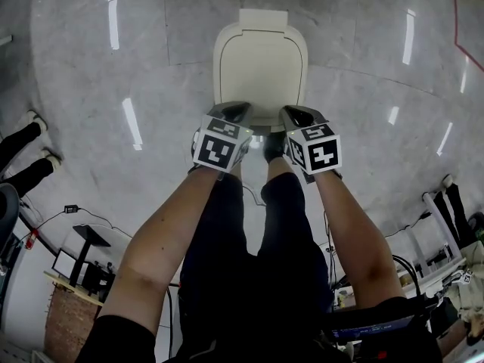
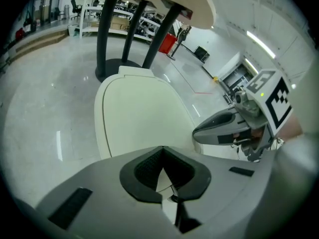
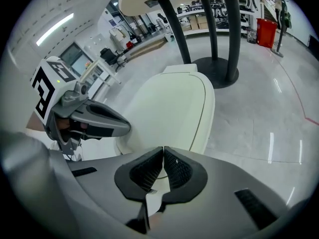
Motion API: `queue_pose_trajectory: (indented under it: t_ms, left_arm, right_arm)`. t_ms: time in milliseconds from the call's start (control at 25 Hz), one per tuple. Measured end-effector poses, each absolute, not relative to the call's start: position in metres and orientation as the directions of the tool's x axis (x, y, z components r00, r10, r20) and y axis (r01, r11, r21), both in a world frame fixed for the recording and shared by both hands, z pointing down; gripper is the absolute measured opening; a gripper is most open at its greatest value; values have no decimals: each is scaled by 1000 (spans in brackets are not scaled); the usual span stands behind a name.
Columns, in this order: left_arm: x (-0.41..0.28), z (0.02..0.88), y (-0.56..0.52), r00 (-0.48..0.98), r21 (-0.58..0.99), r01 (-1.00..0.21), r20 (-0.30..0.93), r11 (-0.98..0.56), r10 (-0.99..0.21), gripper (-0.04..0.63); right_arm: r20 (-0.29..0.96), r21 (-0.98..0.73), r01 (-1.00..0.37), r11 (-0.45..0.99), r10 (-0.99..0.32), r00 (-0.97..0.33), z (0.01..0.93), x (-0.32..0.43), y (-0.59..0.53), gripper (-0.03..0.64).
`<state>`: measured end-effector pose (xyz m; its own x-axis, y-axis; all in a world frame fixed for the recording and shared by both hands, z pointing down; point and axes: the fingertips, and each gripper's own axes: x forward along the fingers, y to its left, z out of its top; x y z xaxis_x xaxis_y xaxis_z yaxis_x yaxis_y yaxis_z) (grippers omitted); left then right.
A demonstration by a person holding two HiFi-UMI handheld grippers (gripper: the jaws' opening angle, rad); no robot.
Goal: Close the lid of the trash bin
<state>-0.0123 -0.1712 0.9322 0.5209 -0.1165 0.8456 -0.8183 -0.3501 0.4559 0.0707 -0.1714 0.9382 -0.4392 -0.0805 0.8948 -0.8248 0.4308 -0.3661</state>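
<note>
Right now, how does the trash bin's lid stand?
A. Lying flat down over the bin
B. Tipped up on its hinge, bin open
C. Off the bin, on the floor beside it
A: in the head view the cream lid lies flat with no opening showing, and both gripper views look across its level top. The left gripper and right gripper are at its near edge, jaws together.

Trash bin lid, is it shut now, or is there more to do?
Looks done: the trash bin lid lies flat, no gap showing. In hand: nothing; the left tongs and right tongs are shut and empty at its near edge. Left: probably just moving them away.
</note>
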Motion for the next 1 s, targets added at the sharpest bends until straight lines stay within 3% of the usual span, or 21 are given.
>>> queue_pose_trajectory:
  t_ms: [120,360,520,760,1000]
  left_arm:
    - [-16,926,-175,535,491,-830,835,-263,-131,-2]
    - [-26,830,-214,566,539,-823,758,-180,-323,-2]
    - [-30,718,-239,605,557,-792,659,-250,-448,-2]
    - [-55,544,-297,545,430,-829,481,-357,-686,-2]
    - [-56,392,-292,541,324,-833,306,-449,-783,-2]
  right_arm:
    - [898,-347,-824,449,-94,-429,935,71,-177,11]
    - [817,-344,-786,514,-248,-520,839,54,-222,11]
    - [714,-351,-767,538,-376,-591,717,39,-254,11]
    - [496,-293,-740,605,-566,-659,539,22,-315,11]
    - [349,-262,-733,628,-646,-679,412,23,-306,11]
